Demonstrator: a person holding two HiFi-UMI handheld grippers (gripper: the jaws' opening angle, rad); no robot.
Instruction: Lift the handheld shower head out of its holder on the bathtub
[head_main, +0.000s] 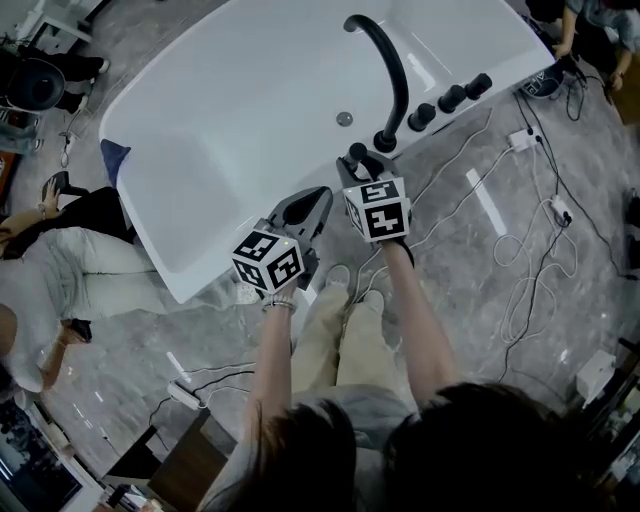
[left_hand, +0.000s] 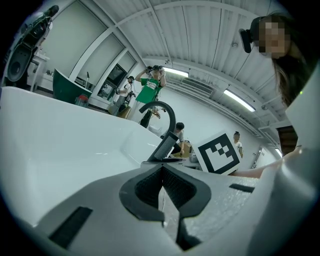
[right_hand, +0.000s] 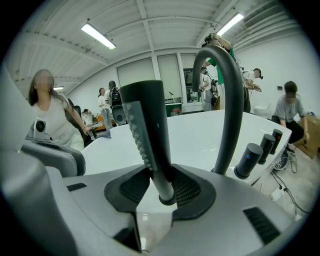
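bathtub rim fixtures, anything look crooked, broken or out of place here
Nothing on the bathtub stands out: the handheld shower head stands upright in its holder between the jaws of the right gripper, and the spout and knobs look intact. Only loose cables sprawl across the floor beside it.

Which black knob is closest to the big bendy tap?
The leftmost knob, right beside the curved spout's base. The other two knobs sit farther along the rim.

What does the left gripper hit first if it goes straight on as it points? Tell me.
Probably the handheld shower head, standing at the edge of the bathtub just past the shut jaws. Depth is unclear, so the right gripper at it could come first.
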